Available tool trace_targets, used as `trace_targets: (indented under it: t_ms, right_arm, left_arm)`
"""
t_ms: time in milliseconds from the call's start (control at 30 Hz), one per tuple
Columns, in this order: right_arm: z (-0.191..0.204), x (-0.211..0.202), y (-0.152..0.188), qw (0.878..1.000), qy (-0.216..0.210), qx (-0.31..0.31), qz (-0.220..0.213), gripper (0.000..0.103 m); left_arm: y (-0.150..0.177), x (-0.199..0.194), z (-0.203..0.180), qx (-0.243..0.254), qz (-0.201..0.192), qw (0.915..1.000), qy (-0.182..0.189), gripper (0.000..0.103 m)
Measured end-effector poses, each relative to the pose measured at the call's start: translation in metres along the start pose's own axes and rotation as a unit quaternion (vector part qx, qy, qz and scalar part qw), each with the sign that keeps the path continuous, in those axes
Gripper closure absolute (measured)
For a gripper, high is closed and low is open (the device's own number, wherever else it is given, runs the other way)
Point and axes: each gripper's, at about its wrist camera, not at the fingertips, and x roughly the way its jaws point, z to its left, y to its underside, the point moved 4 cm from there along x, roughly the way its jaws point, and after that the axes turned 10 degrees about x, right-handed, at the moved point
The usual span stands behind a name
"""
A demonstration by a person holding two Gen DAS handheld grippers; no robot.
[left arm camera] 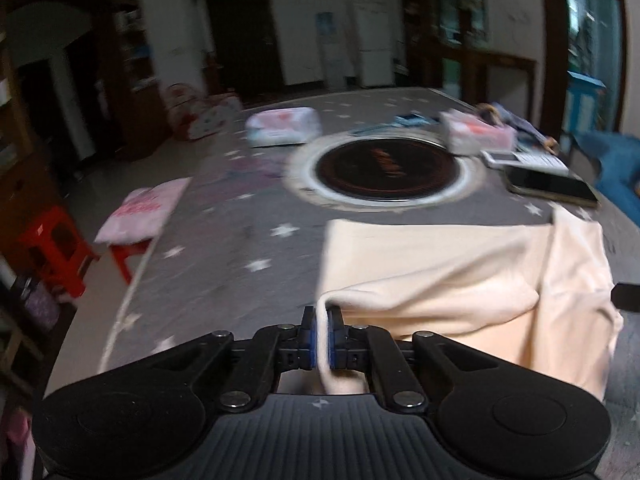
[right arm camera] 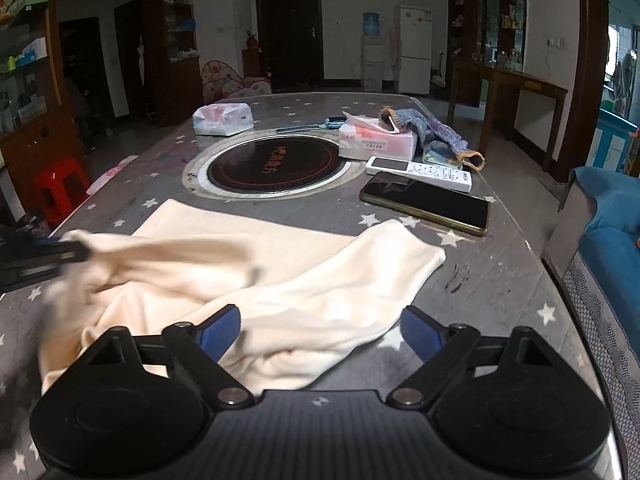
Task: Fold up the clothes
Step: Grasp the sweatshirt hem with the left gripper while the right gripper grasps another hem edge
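Observation:
A cream garment (left arm camera: 440,276) lies partly folded on the grey star-patterned table (left arm camera: 224,264). My left gripper (left arm camera: 322,320) is shut on the garment's near left edge and holds that edge lifted above the table. In the right wrist view the garment (right arm camera: 280,280) spreads across the near table, one sleeve reaching right. My right gripper (right arm camera: 320,326) is open and empty, hovering just over the garment's near edge. The left gripper (right arm camera: 76,254) shows blurred at the left, holding the cloth.
A round inset hotplate (right arm camera: 272,166) sits mid-table. A phone (right arm camera: 428,202), remote (right arm camera: 420,168), tissue box (right arm camera: 376,140), tissue pack (right arm camera: 222,118) and knitted cloth (right arm camera: 436,132) lie beyond. A red stool (right arm camera: 60,188) stands left, a blue sofa (right arm camera: 612,216) right.

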Motion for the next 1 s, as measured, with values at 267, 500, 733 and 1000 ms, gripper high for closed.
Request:
trace_targets:
  t_ms: [267,500,733,1000]
  right_arm:
    - [-0.014,0.029,-0.01,1.0,0.012,0.017,0.017,0.026]
    - [-0.025,0.052,-0.019,0.999,0.028,0.03,0.024,0.04]
    - [-0.034,0.078,-0.038,0.998,0.035,0.032,0.029,0.043]
    - [-0.025,0.117,-0.042,0.998,0.043,0.01,0.038,0.067]
  left_arm:
    - [0.066,-0.021,0.051,-0.085,0.049,0.995,-0.018,0.097]
    - [0.074,-0.019,0.047,-0.07,0.057,0.9959,-0.008,0.097]
    - [0.084,-0.024,0.043,-0.068,0.058,0.996,0.006,0.097]
    - [0.09,-0.036,0.041,-0.065,0.065,0.9956,0.018,0.094]
